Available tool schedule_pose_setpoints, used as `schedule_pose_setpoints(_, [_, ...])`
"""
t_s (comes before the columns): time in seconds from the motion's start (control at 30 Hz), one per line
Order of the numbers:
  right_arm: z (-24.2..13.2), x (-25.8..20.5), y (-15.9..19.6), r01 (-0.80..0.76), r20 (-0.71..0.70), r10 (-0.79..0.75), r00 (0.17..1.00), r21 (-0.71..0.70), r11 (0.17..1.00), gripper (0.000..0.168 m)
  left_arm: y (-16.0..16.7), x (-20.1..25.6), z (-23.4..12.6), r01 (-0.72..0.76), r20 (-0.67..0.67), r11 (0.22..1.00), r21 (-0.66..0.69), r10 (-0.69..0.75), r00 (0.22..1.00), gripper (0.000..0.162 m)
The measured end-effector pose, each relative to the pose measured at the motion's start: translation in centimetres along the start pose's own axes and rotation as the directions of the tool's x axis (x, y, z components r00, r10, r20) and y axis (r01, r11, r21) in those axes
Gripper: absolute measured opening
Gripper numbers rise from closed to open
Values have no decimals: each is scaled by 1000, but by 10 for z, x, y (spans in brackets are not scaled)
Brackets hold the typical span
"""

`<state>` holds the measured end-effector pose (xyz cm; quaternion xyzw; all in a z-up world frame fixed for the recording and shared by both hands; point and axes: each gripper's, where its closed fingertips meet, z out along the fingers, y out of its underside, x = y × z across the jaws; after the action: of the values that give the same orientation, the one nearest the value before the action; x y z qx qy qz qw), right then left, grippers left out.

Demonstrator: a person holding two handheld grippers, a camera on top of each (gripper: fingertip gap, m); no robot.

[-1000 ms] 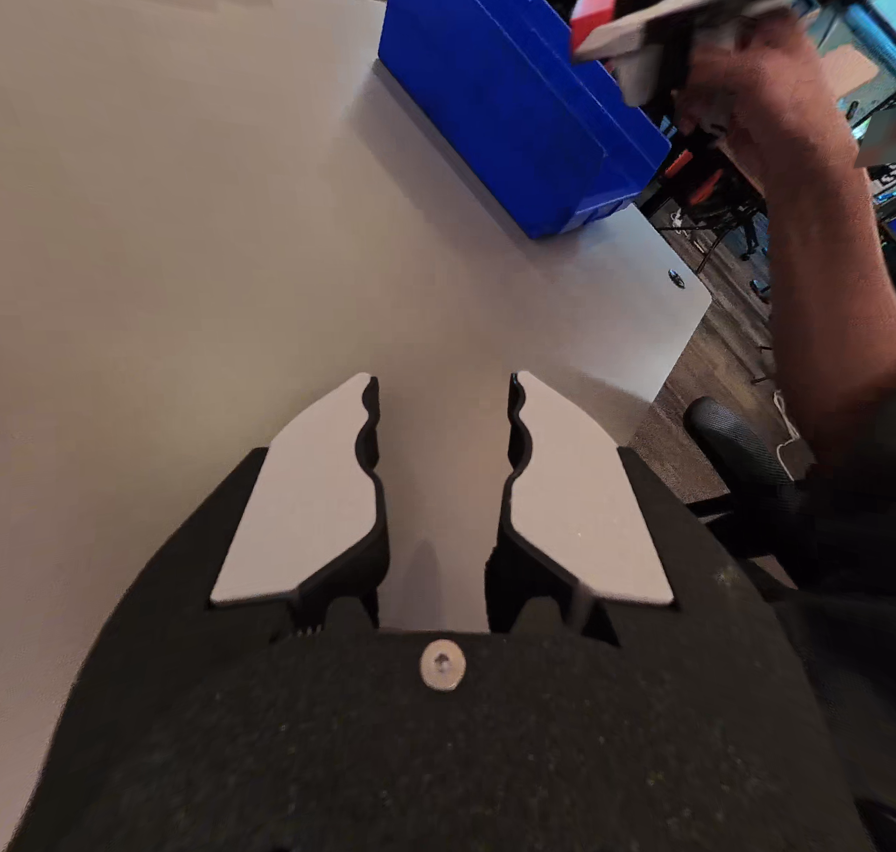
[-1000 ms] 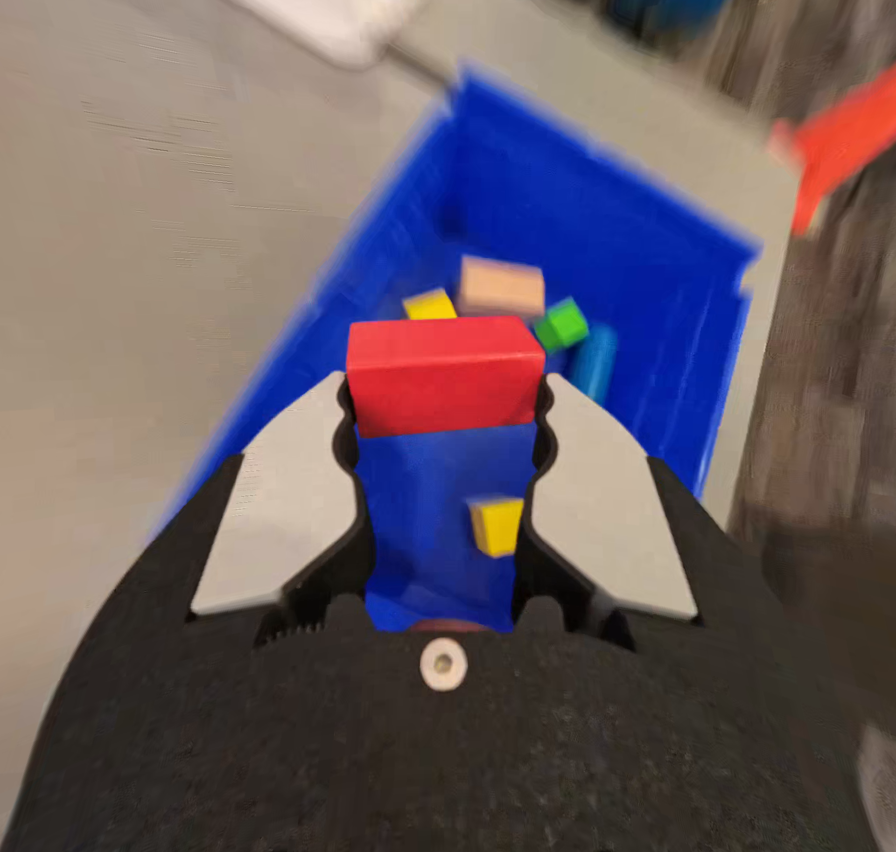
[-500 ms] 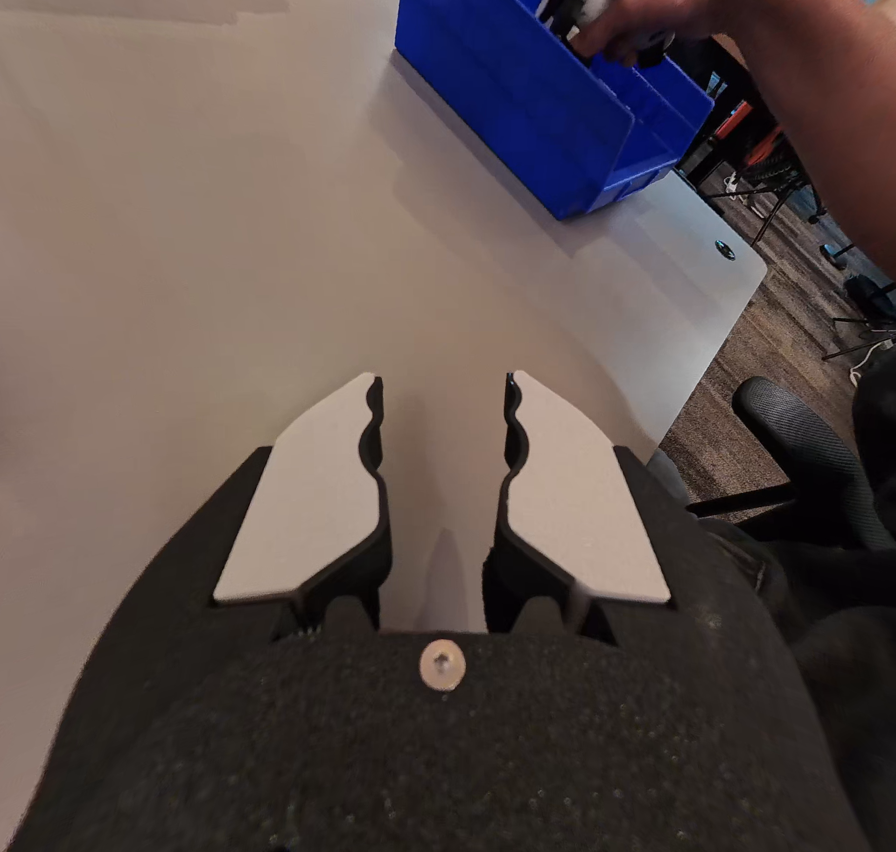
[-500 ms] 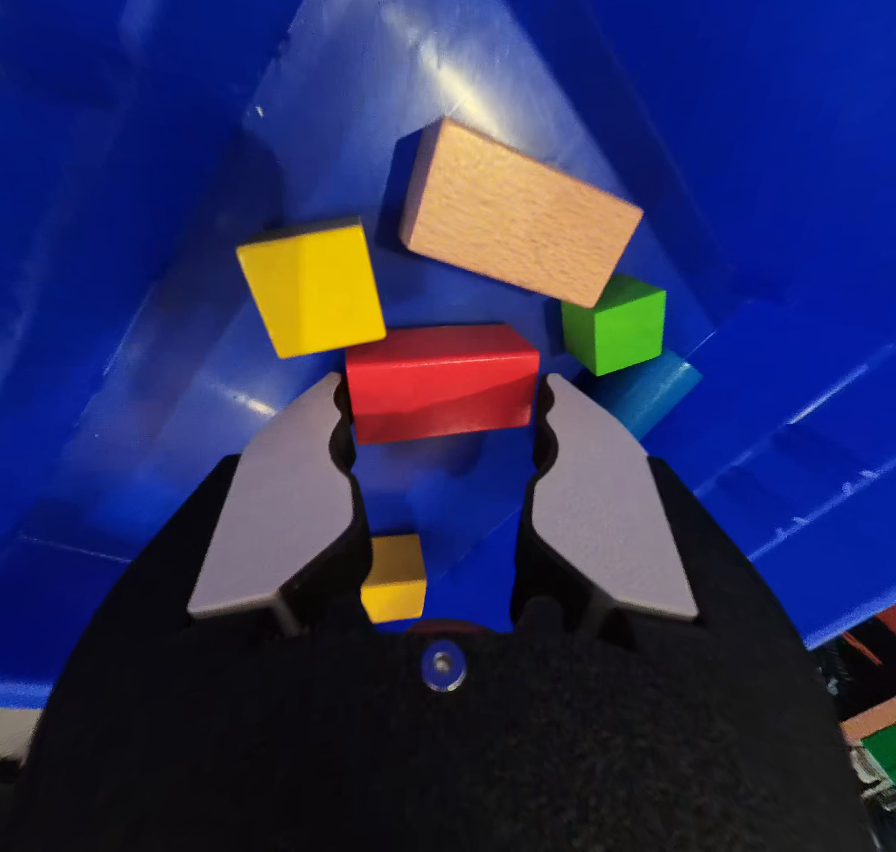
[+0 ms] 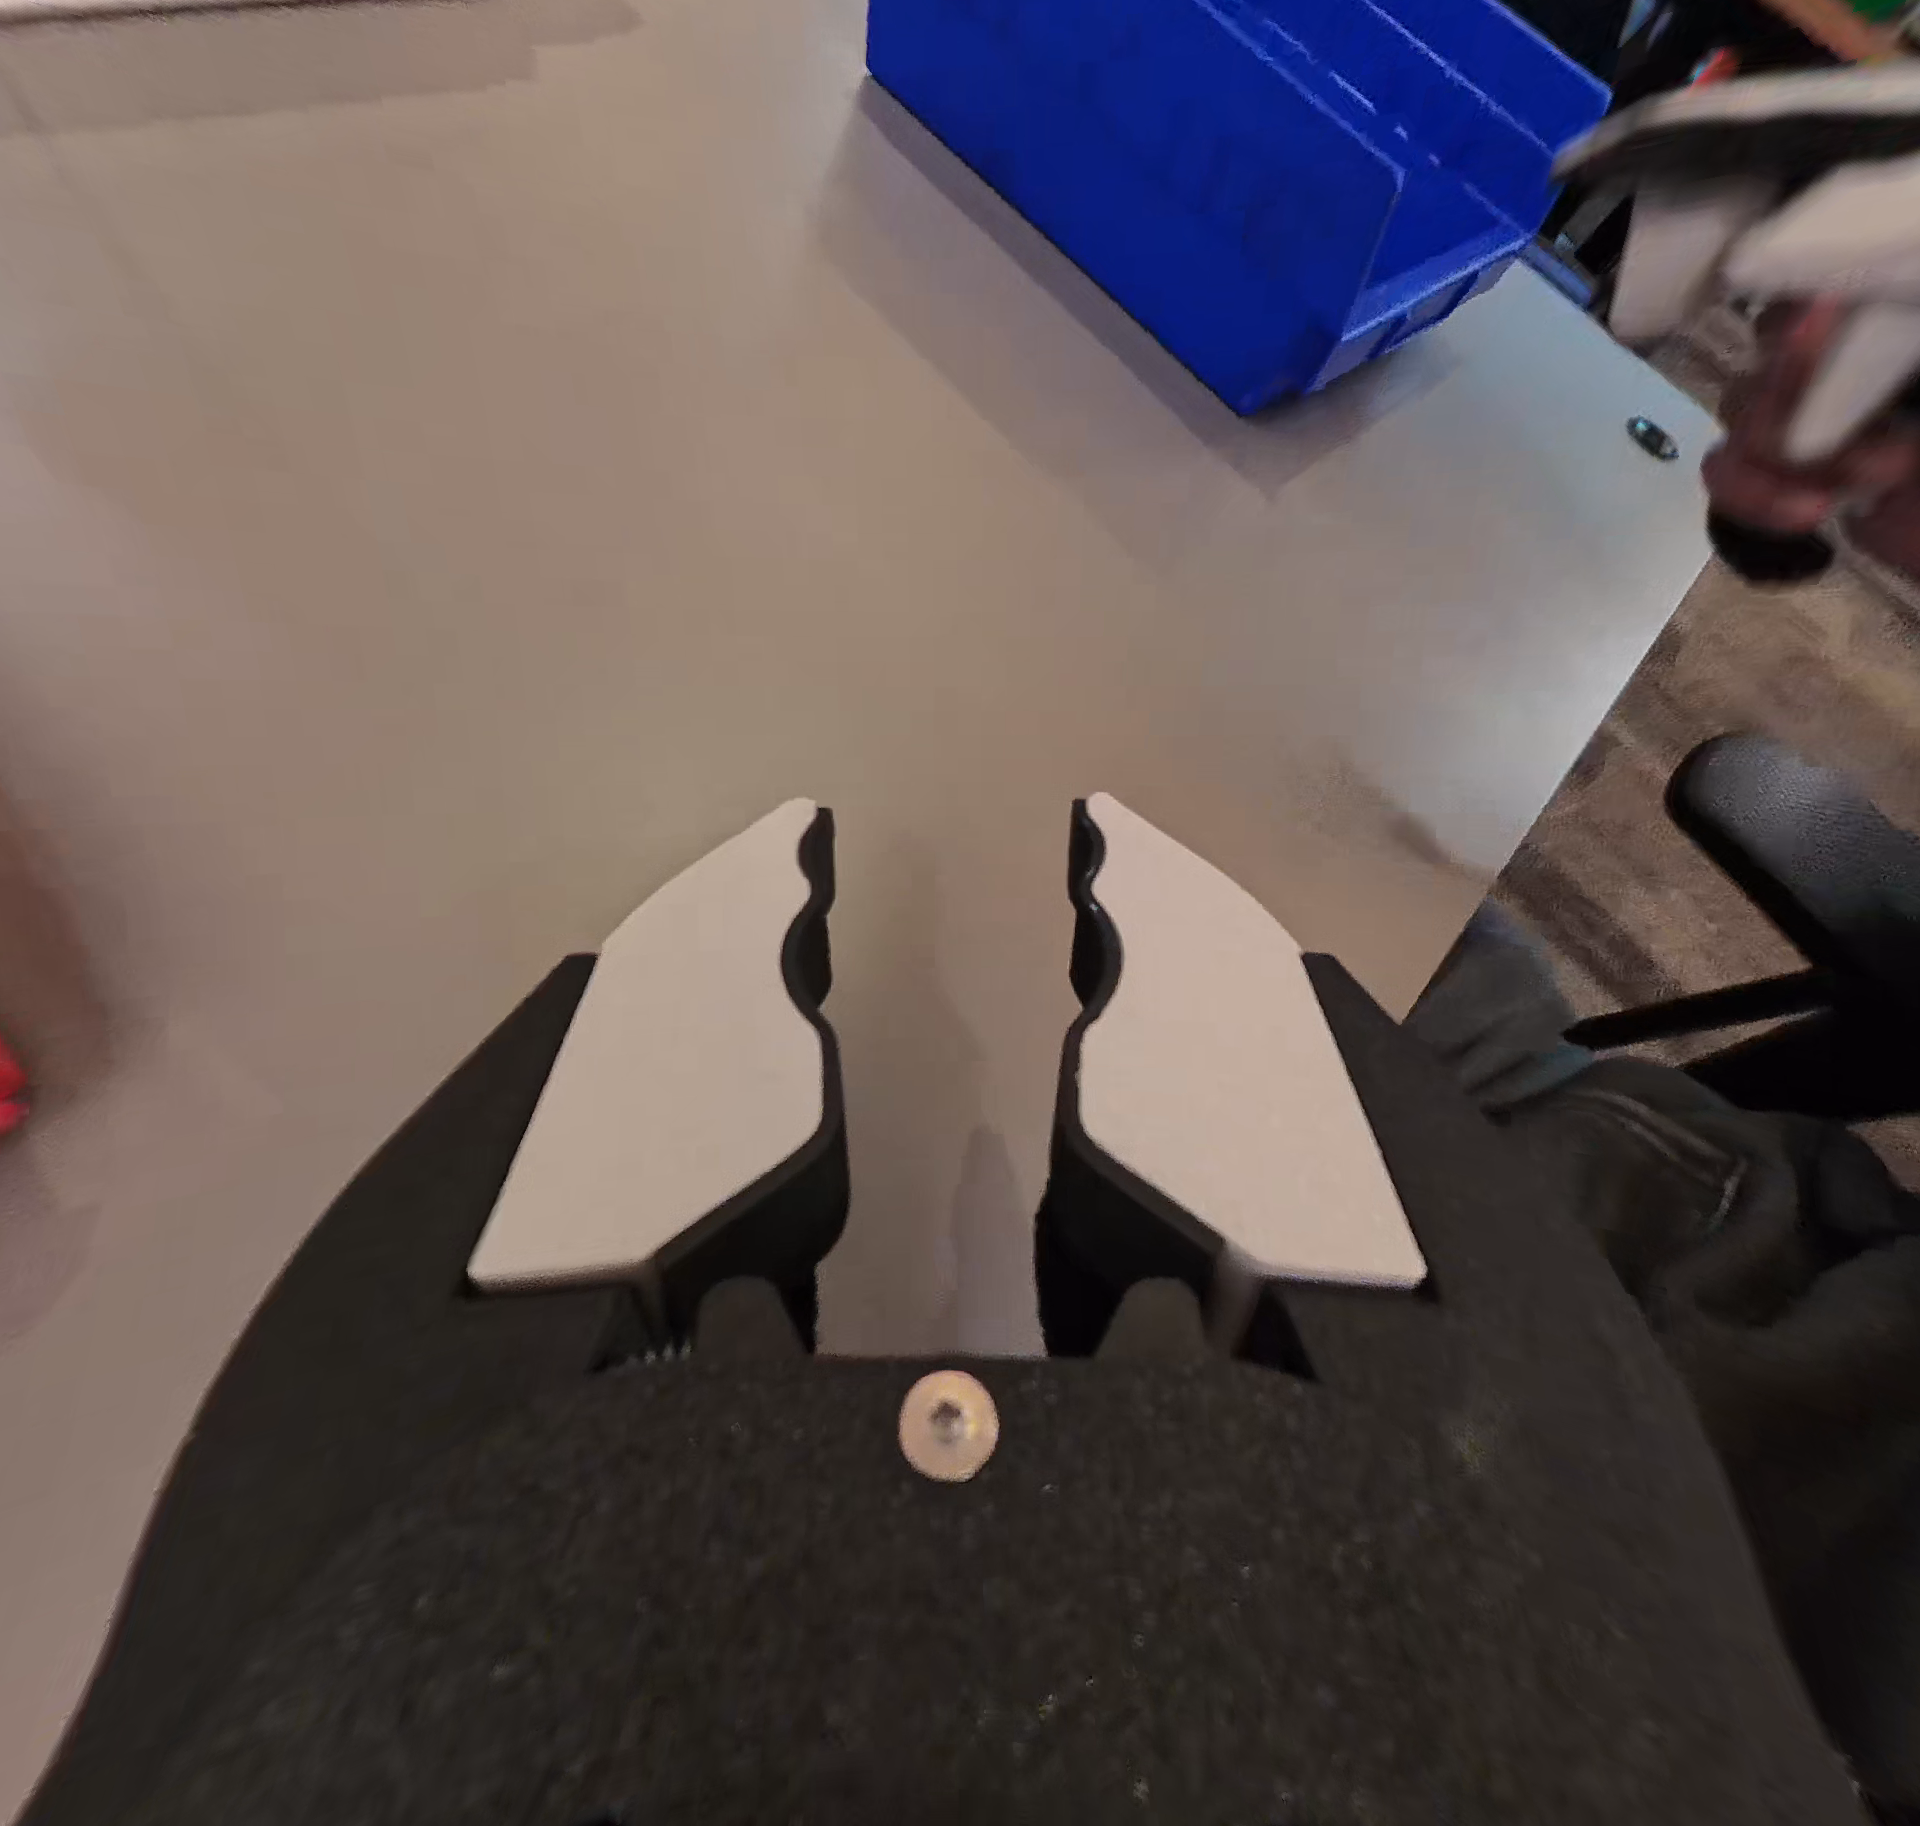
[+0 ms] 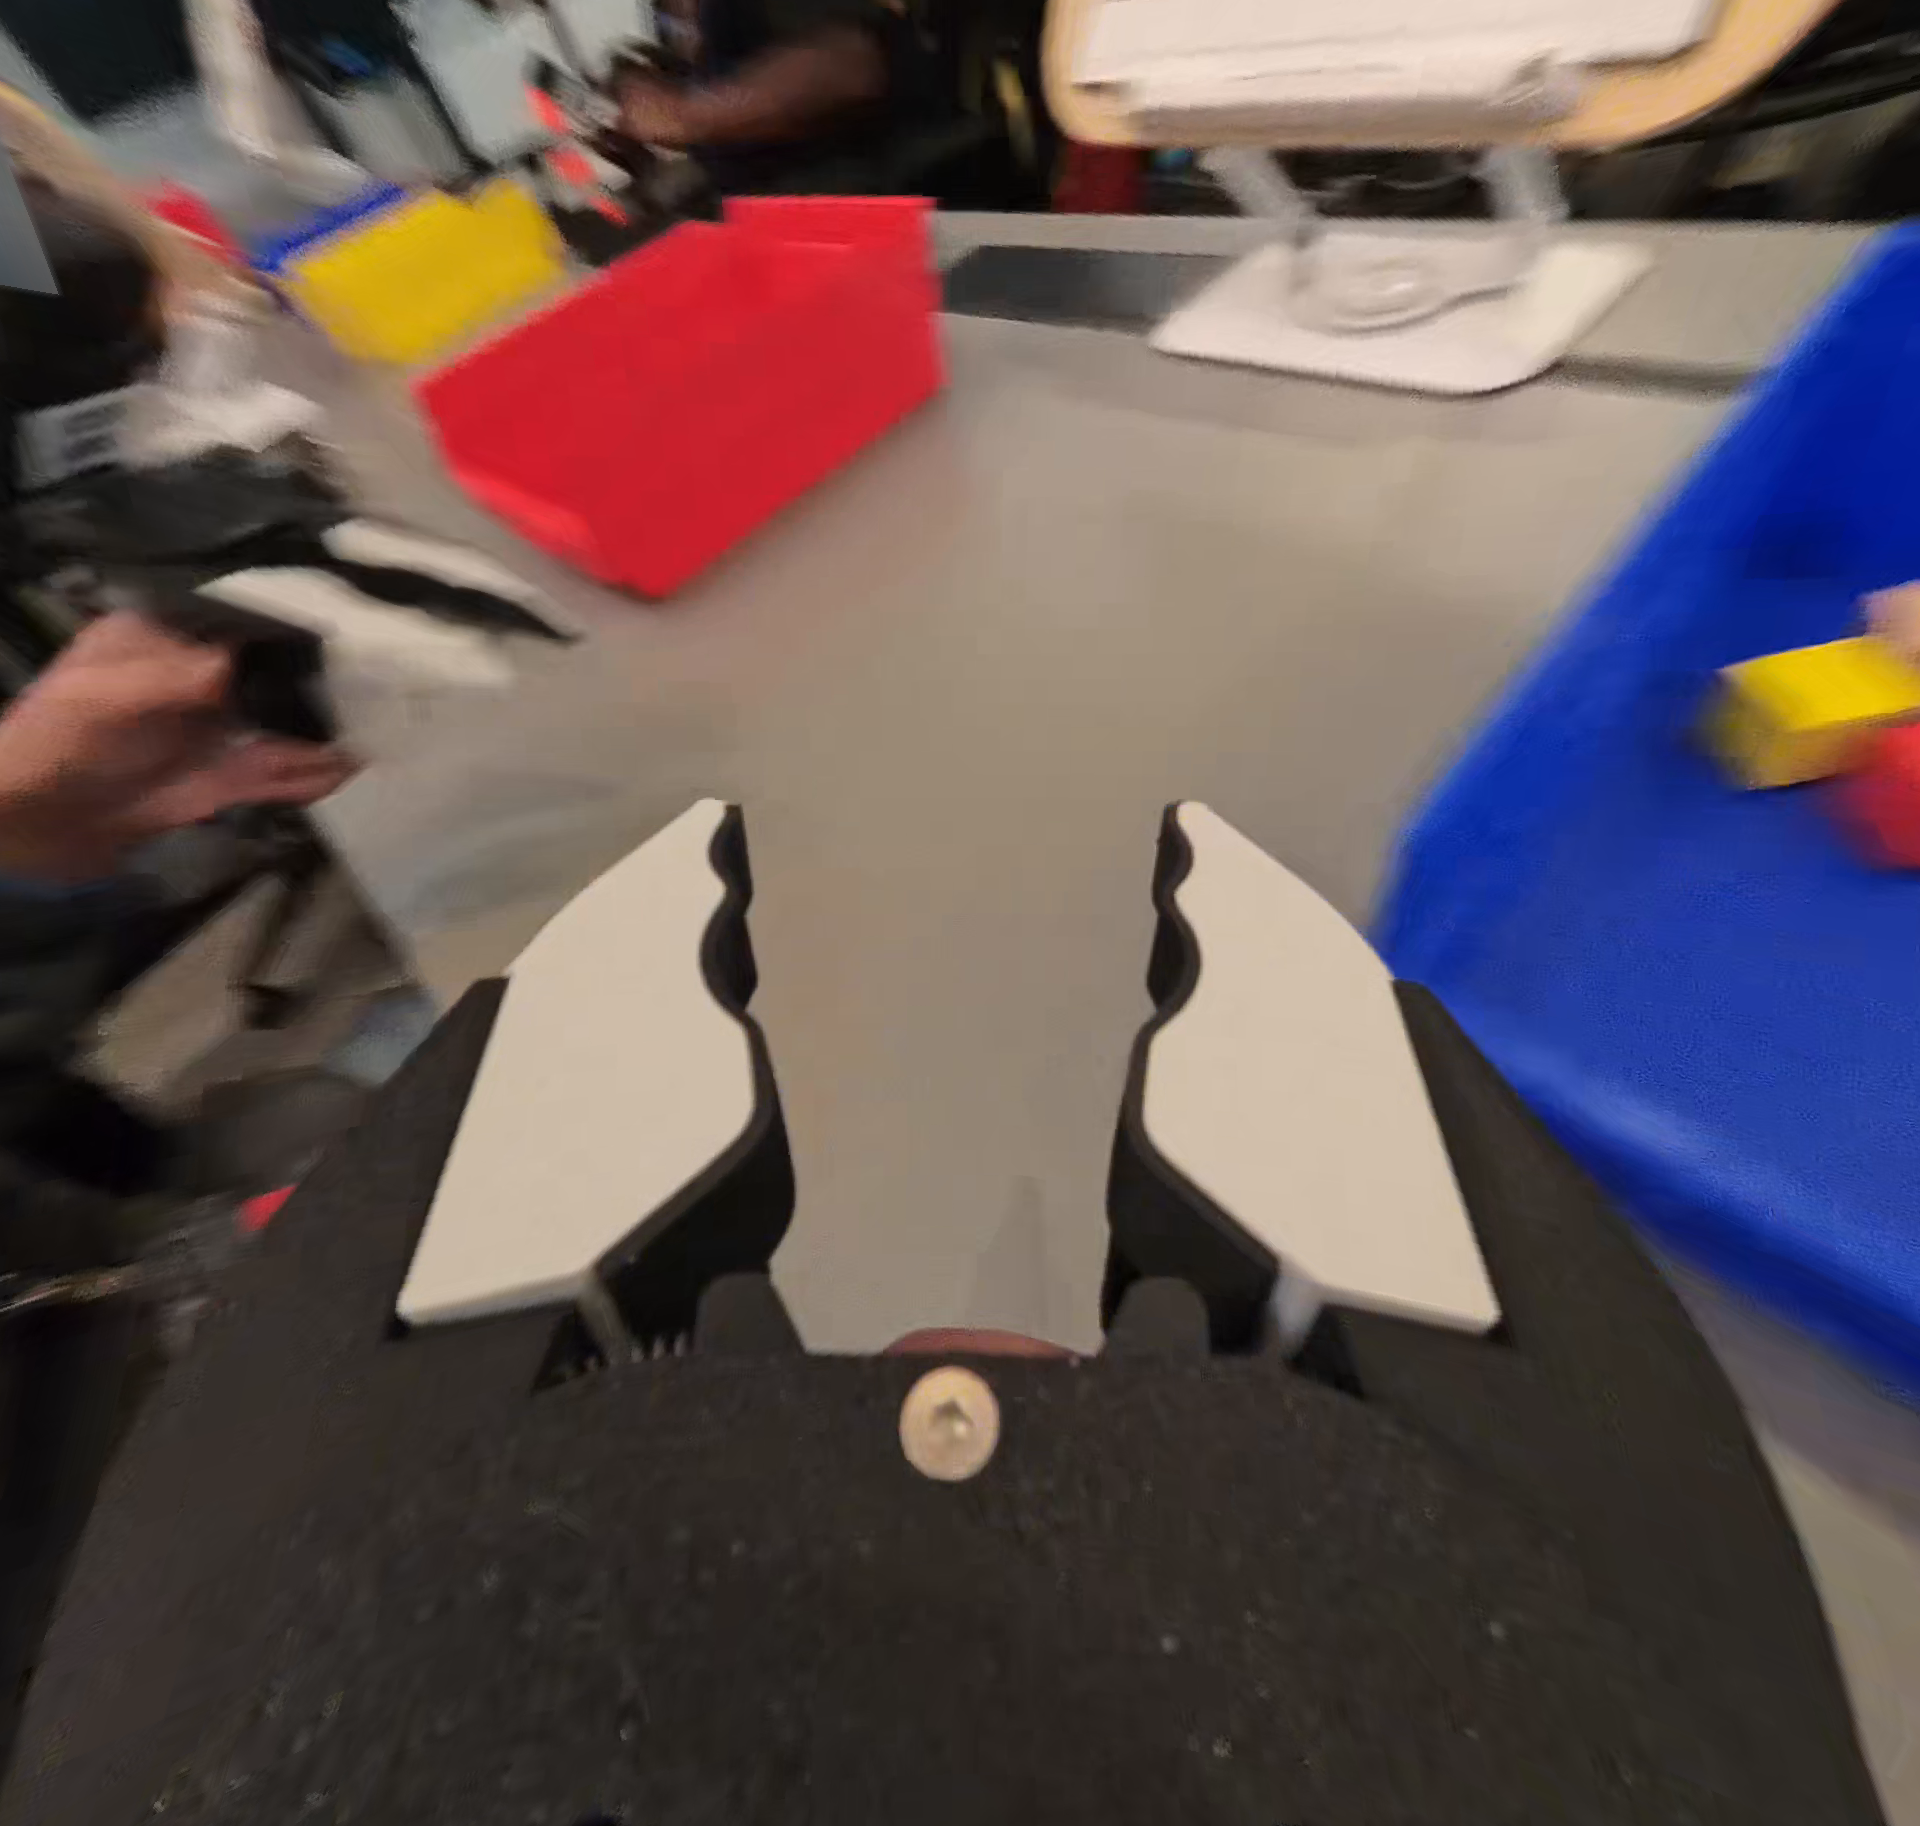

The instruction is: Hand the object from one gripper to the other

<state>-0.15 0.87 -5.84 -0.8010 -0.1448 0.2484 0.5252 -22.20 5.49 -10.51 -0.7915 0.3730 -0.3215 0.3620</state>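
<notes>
Both my grippers are empty: the left gripper (image 5: 951, 820) hangs parted over the bare table (image 5: 520, 529), the right gripper (image 6: 951, 820) spread wider beside the blue bin (image 6: 1662, 945), where a red block (image 6: 1886, 805) lies against a yellow block (image 6: 1813, 706), so I judge the transfer finished

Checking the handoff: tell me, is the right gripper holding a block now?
No, the right gripper is open with only bare table between its fingers.
</notes>
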Motion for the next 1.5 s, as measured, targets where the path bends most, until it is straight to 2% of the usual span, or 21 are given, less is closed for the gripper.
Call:
schedule_pose_setpoints(0.1, [3,-39,38,-58,75,52,996,85,995,73,-25,-63,-39,-103,228,994,-28,107,968,48])
schedule_pose_setpoints(0.2, [5,-46,57,54,14,-55,998,65,996,75,-41,-150,-81,-113,417,981,-160,171,893,51])
schedule_pose_setpoints(0.3, [12,-55,61,160,28,-162,986,50,986,75,-38,-225,-97,12,467,953,-303,137,874,62])
schedule_pose_setpoints(0.47, [22,-65,79,164,87,-162,983,-14,986,76,-16,-307,-81,201,494,858,-473,70,867,75])
schedule_pose_setpoints(0.67, [19,-65,83,163,107,-160,981,-23,986,76,0,-341,-53,249,519,785,-567,106,848,78])
schedule_pose_setpoints(0.87, [18,-60,85,138,108,-134,985,-31,990,75,24,-359,-53,282,578,716,-639,205,790,80])
schedule_pose_setpoints(0.93, [19,-60,88,125,117,-120,986,-39,991,75,28,-356,-47,290,558,728,-622,152,816,74])
schedule_pose_setpoints(1.13, [22,-63,90,106,142,-98,985,-48,993,75,28,-351,-49,344,561,756,-557,37,827,72])
schedule_pose_setpoints(1.2, [21,-64,86,117,140,-112,984,-31,993,74,15,-336,-46,379,525,802,-463,-97,846,71])
schedule_pose_setpoints(1.27, [23,-62,77,146,139,-144,980,-2,989,72,-12,-309,-46,400,423,855,-331,-244,872,71])
schedule_pose_setpoints(1.37, [37,-53,63,282,105,-279,954,-12,959,73,-66,-239,-49,479,88,865,-148,-470,878,71])
schedule_pose_setpoints(1.43, [52,-54,46,394,99,-393,914,1,919,74,-99,-186,-49,550,-161,831,-88,-556,815,71])
schedule_pose_setpoints(1.5, [69,-61,22,504,96,-505,858,32,863,72,-120,-131,-42,622,-386,775,-109,-610,692,71])
